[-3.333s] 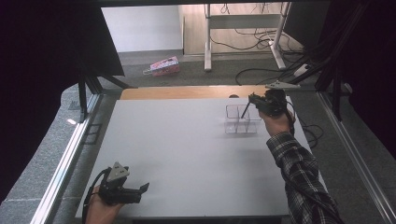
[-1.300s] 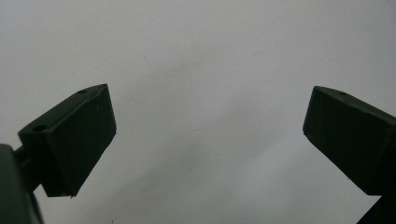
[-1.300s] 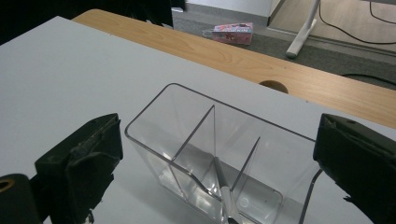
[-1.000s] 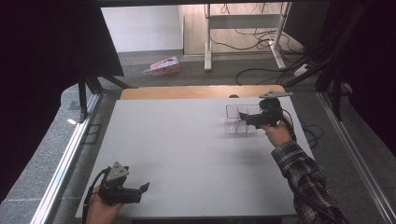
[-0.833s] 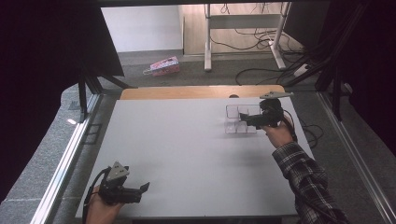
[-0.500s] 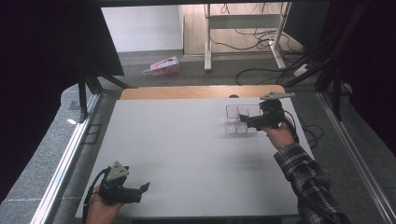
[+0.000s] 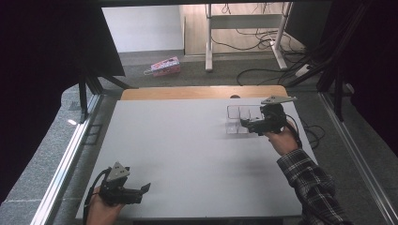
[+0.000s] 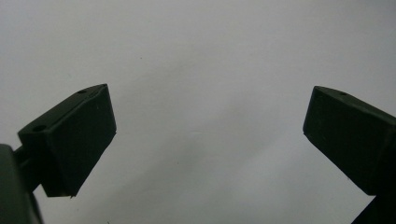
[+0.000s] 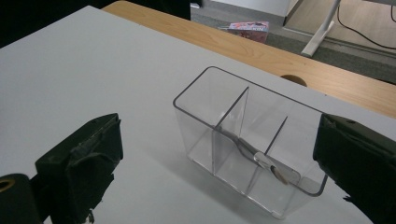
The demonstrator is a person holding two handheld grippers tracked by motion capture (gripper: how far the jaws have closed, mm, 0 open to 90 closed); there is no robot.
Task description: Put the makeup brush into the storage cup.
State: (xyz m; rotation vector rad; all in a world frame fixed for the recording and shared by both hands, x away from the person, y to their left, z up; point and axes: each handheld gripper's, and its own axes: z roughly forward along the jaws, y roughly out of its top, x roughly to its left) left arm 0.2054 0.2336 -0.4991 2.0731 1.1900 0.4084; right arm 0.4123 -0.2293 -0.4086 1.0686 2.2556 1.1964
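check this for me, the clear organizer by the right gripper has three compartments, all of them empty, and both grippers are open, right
Not quite: the clear organizer isn't all empty. The right gripper view shows a small metal utensil lying in its end compartment, the one nearest that gripper's far jaw. The rest holds: it has three compartments, and the right gripper and left gripper both have their jaws wide apart.

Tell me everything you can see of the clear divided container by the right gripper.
The clear container looks like transparent plastic, rectangular with rounded corners and an open top, split by two dividers into three compartments. It stands upright on the white table, near the far right. A thin metal-looking item lies low inside, end compartment. The right gripper, open, hovers beside it, not touching.
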